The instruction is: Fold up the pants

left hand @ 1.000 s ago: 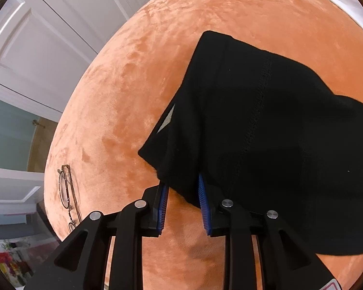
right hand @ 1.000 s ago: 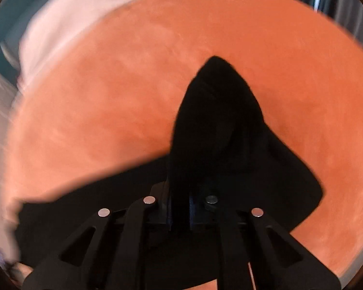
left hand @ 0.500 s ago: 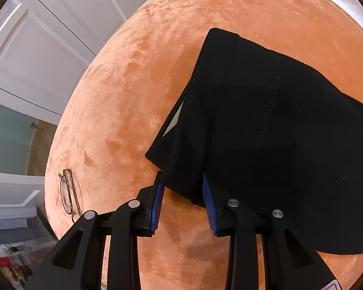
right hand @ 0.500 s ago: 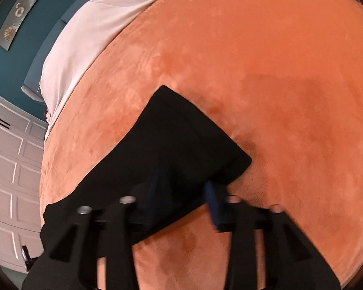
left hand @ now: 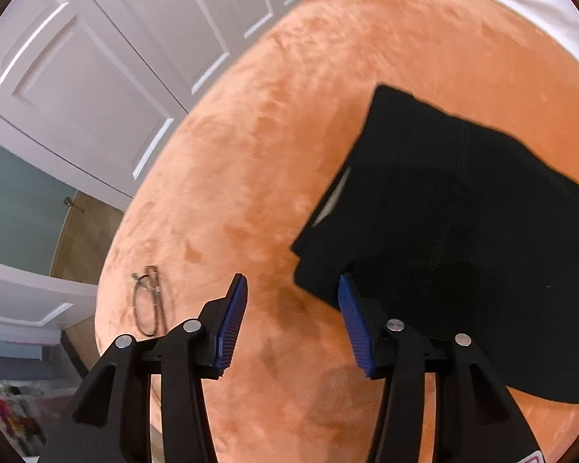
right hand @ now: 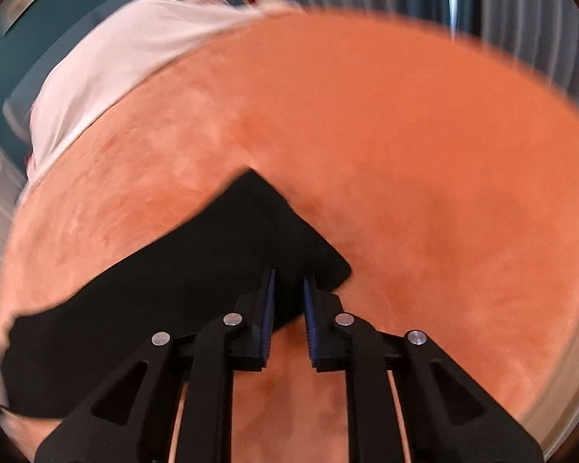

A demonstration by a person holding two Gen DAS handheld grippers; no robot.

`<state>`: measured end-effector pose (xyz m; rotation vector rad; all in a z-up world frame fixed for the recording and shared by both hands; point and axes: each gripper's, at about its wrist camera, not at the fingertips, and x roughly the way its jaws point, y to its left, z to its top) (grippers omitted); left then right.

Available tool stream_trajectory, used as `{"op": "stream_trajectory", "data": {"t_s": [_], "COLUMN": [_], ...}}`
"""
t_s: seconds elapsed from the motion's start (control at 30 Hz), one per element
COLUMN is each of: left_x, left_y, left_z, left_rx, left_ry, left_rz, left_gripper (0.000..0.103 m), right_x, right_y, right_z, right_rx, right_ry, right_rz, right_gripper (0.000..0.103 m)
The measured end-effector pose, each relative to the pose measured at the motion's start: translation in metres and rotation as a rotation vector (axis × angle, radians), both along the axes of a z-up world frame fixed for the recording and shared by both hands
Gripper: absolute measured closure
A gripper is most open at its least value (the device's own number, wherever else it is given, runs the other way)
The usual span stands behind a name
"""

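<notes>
The black pants [left hand: 463,231] lie folded and flat on an orange plush blanket [left hand: 270,135]. In the left wrist view their near corner sits just beside my right blue pad [left hand: 351,320]. My left gripper [left hand: 291,285] is opening, with only blanket between its jaws. In the right wrist view the pants [right hand: 193,281] stretch to the left, with a pointed corner at the top. My right gripper [right hand: 288,277] hovers at their right-hand edge. Its jaws stand a narrow gap apart and are closing. Black cloth shows between the tips, lying flat and not pinched.
A pair of eyeglasses [left hand: 148,301] lies on the blanket near its left edge. White panelled doors [left hand: 96,77] stand beyond that edge. A white sheet [right hand: 115,58] covers the far end of the bed, and grey curtains [right hand: 501,11] hang behind it.
My left gripper let go of the pants' corner, opened and drew away to the left. My right gripper released the raised fold, which now lies flat, and swung toward the pants' right edge.
</notes>
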<state>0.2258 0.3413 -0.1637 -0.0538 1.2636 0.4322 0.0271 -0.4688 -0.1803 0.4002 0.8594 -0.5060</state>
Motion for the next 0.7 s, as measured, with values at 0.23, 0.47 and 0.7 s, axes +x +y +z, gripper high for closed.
{"op": "stream_trajectory", "data": {"t_s": [0.23,0.47,0.7], "left_x": [-0.004,0.016,0.016], "left_y": [0.004,-0.071,-0.07], "left_z": [0.038,0.018,-0.035], "left_rx": [0.213,0.106,0.133], "left_ry": [-0.1,-0.117,-0.064], "left_rz": [0.002,-0.209,-0.228], "left_gripper": [0.057,0.056,0.05], "right_x": [0.084,0.209,0.264], "right_y": [0.169,0.351,0.456], "right_z": [0.048,0.026,-0.016], "right_rx": [-0.01,0.135,0.216], "right_ry": [-0.079,-0.039,0.074], "right_rz": [0.465,0.795,0.939], "right_gripper": [0.075,0.077,0.083]}}
